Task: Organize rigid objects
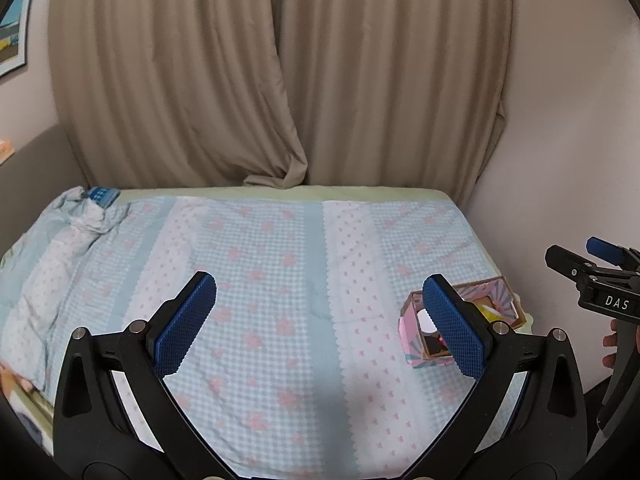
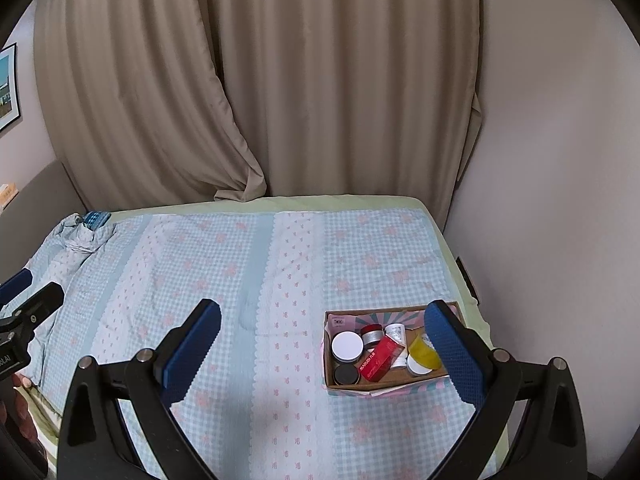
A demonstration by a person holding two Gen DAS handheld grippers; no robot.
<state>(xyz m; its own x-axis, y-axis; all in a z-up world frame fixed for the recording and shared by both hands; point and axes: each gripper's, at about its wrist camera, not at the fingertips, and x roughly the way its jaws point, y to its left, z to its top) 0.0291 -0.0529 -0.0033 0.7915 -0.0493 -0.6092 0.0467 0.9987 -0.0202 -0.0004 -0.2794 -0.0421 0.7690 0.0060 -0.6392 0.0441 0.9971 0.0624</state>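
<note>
Left gripper (image 1: pixel 320 320) close in the left wrist view: both blue-padded fingers (image 1: pixel 186 322) spread wide, nothing between them, held over a bed (image 1: pixel 280 280) covered in a pale blue gingham quilt with pink flowers. Right gripper (image 2: pixel 322 350), same attitude in its own view: jaws wide apart, empty, hovering above the quilt. Its right finger (image 2: pixel 454 354) overlaps the right end of a cardboard box (image 2: pixel 348 387) from the camera's angle; contact cannot be judged. The box sits on the quilt near the bed's right edge, open at the top, pink and teal pattern on its outer walls. Inside, packed close together: a white-lidded jar (image 2: pixel 347 345), a black-lidded jar (image 2: pixel 346 375), a red carton (image 2: pixel 380 358) lying tilted across the middle, a silver tin with red top (image 2: pixel 371 334), a white bottle (image 2: pixel 396 332), a yellow lid (image 2: pixel 425 350). From the left wrist view the same box (image 1: pixel 496 292) shows partly behind the left gripper's right finger (image 1: pixel 454 330), and the right gripper (image 1: pixel 596 272) enters from the right edge, a person's fingers (image 1: pixel 610 346) on its handle. Farther out: a blue-and-white packet (image 2: pixel 96 220) by the rumpled far-left corner of the quilt. Beige curtains (image 2: pixel 256 80) hang behind the bed; a framed picture (image 2: pixel 8 88) on the left wall.
</note>
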